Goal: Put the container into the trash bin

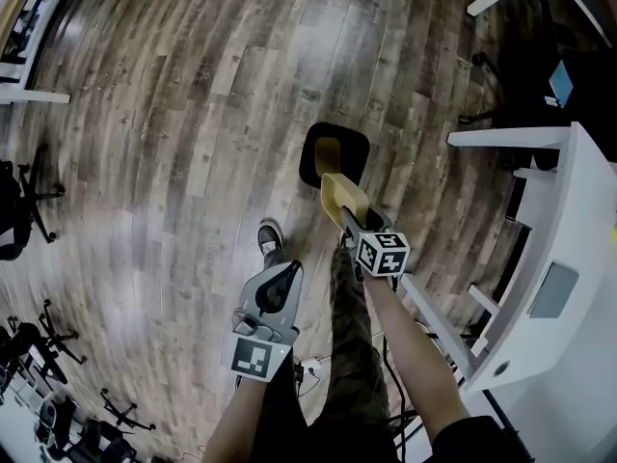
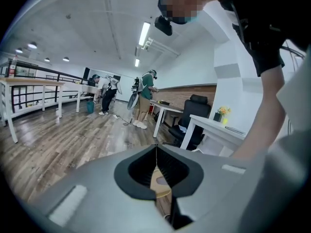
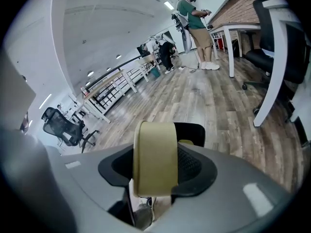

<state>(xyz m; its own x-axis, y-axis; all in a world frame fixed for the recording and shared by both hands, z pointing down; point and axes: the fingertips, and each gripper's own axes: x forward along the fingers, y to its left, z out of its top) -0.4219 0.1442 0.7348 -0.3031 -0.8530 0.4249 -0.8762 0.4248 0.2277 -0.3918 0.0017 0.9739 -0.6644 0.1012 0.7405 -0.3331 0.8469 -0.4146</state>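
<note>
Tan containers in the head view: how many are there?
2. One container is in the right tongs, above the black trash bin; another, likely a container, lies inside it. More may hide beneath.

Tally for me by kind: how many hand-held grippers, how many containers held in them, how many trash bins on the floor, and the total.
Hand-held grippers: 2 (left hand-held gripper, right hand-held gripper)
Held containers: 1 (tan container, in the right one)
Trash bins: 1 (black trash bin)
Total: 4

Glossy wood-grain plank floor [image 1: 193,114]. Tan container [image 1: 343,197]: matt, smooth, pulp-like. Black trash bin [image 1: 359,152]: smooth plastic look. Grey left gripper [image 1: 287,273]: matt plastic shell. White desk [image 1: 578,220]: smooth.
</note>
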